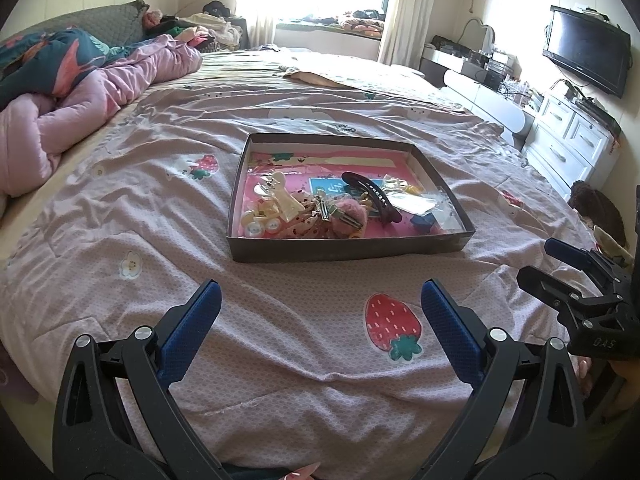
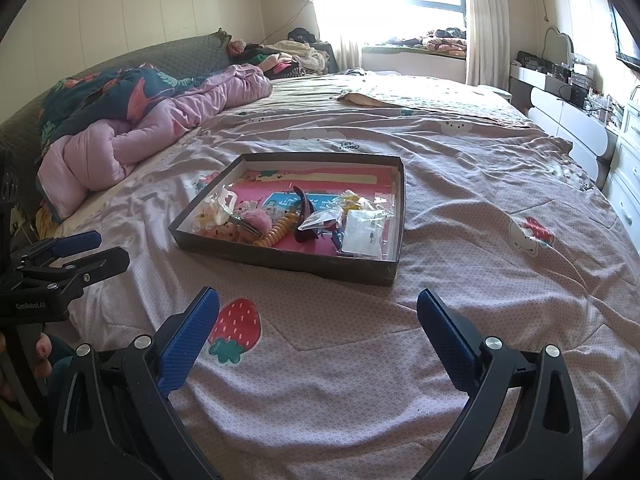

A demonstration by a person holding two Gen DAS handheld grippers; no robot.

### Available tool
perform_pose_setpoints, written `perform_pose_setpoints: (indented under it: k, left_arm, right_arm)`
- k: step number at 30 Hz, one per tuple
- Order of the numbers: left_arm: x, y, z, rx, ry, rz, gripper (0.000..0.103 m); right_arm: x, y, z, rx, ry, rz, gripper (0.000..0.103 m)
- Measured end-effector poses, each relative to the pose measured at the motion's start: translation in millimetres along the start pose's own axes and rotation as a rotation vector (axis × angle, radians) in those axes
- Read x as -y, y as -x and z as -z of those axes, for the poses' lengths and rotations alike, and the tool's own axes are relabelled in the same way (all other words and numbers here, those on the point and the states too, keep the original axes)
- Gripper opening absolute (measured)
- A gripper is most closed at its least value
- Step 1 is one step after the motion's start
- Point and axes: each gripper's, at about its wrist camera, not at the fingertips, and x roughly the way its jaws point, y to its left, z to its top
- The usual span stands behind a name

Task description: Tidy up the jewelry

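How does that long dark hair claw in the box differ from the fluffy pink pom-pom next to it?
The dark curved plastic hair claw is long, glossy and toothed; the fluffy pink pom-pom is small, round and soft-looking. The claw stretches across the box's middle, the pom-pom sits nearer its front wall. Both lie loose in the shallow dark cardboard box on the bed.

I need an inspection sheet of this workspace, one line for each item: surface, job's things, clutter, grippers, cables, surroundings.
Surface: bed sheet, wrinkled, with strawberry prints.
Job's things: shallow box on the sheet; inside lie a dark hair claw, cream hair clips, a pink pompom, an orange coil tie and small plastic bags.
Clutter: pink quilt bunched at the left; clothes pile by the window.
Grippers: left gripper open, empty; right gripper open, empty; both short of the box.
Cables: nothing seen on the bed.
Surroundings: television, white drawers.
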Motion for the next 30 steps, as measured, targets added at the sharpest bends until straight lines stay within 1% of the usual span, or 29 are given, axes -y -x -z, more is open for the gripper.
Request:
perform_pose_setpoints:
  k: [22,25,27,30]
  left_arm:
    - [-4,1,-1,0.007,-0.006,0.001,0.092]
    - [-6,0,-1,0.015,0.002,0.005,0.092]
    - [-9,-4,-1,0.004,0.019,-0.023,0.092]
    - [-13,-7,0,0.004,0.036,-0.022,0.092]
  right_arm:
    - [0,1,0,0.001,0.004,0.004,0.096]
    - [0,1,1,0.002,0.003,0.003,0.096]
    - [2,1,1,0.003,0.002,0.006,0.096]
    - [5,1,1,0.007,-0.001,0.007,0.096]
